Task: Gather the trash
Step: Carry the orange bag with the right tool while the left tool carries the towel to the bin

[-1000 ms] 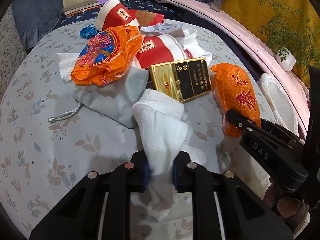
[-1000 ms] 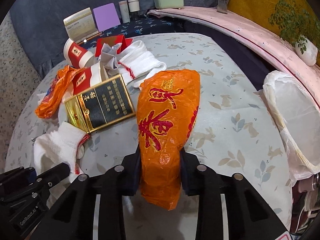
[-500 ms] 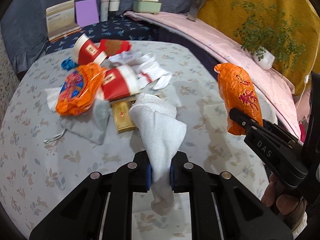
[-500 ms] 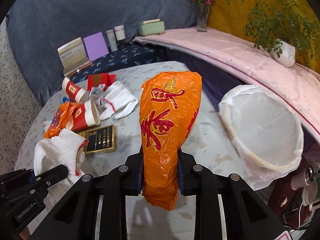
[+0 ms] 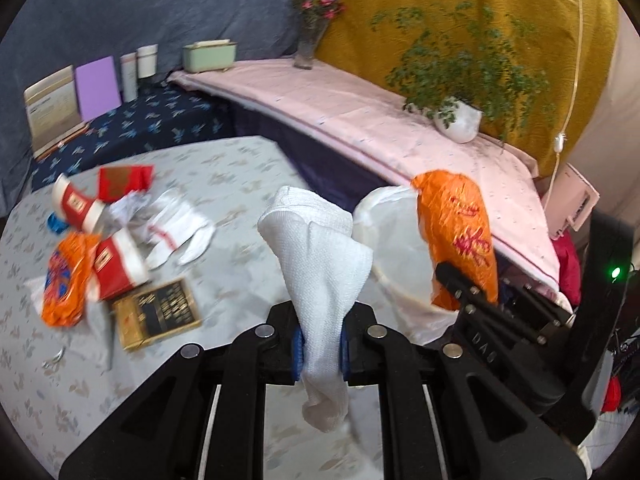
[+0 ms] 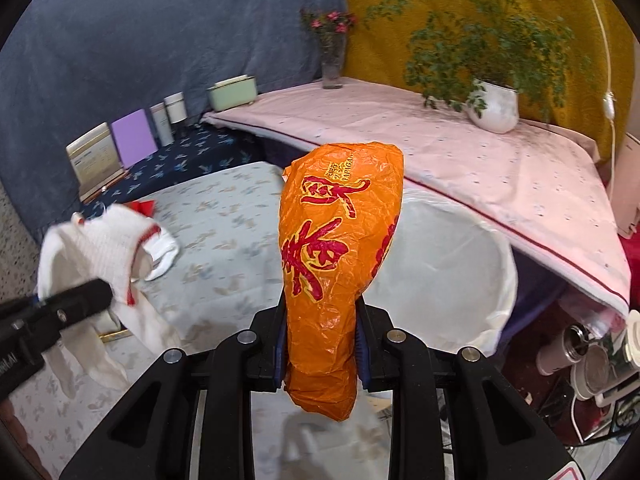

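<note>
My left gripper (image 5: 319, 350) is shut on a white knitted glove (image 5: 320, 256), held up off the table. My right gripper (image 6: 320, 350) is shut on an orange wrapper with red characters (image 6: 336, 248), also lifted. Both hang in front of a bin lined with a white bag (image 6: 448, 264), which stands past the table's right edge. In the left wrist view the orange wrapper (image 5: 460, 224) and the right gripper (image 5: 464, 284) show at the right, over the bin's rim (image 5: 384, 220). In the right wrist view the glove (image 6: 100, 248) and the left gripper (image 6: 60, 304) show at the left.
On the table (image 5: 224, 176) at the left lie two red paper cups (image 5: 76, 204), another orange wrapper (image 5: 64, 280), a gold and black box (image 5: 156, 312), a white glove (image 5: 176, 228) and a red packet (image 5: 124, 180). A pink-covered ledge (image 6: 460, 152) with a potted plant (image 6: 494, 106) runs behind the bin.
Both grippers have lifted their loads off the table and swung right toward the lined bin. The trash pile has slid to the left of the view and the bin has come closer.
</note>
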`<state>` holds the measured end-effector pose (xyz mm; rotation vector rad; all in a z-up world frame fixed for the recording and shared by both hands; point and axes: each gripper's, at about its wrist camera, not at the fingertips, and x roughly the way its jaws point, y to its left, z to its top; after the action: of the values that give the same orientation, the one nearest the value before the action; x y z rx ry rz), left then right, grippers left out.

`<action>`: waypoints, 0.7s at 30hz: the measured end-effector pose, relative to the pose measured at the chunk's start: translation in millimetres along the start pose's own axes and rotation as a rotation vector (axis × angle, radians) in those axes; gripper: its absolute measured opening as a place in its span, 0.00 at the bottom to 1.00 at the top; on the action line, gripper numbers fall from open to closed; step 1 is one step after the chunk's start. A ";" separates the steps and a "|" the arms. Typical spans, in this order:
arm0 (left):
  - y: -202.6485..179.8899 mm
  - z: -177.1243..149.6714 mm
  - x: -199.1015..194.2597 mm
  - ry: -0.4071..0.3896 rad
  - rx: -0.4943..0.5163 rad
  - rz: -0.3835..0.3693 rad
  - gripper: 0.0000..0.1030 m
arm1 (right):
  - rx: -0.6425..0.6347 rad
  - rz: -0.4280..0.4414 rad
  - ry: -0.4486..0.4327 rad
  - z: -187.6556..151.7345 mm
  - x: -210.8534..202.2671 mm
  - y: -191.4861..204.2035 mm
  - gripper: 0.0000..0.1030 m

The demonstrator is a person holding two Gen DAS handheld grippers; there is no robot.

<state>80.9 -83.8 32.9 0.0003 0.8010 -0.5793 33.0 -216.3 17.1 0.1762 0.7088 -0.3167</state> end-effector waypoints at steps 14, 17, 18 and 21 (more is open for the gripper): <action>-82.3 35.4 78.5 0.055 0.107 -0.120 0.12 | 0.076 -0.067 0.045 8.3 33.7 -77.0 0.28; -90.2 36.7 99.4 0.090 0.113 -0.138 0.13 | 0.084 -0.073 0.063 7.9 44.6 -84.7 0.28; -92.8 36.7 105.6 0.101 0.115 -0.144 0.13 | 0.085 -0.075 0.070 7.5 49.1 -87.1 0.28; -97.5 36.5 122.2 0.122 0.107 -0.167 0.14 | 0.082 -0.086 0.085 5.6 60.0 -92.0 0.30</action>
<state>125.1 -233.9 -3.3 0.0683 0.8926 -0.7856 47.7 -317.6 -23.3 0.2385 0.7892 -0.4233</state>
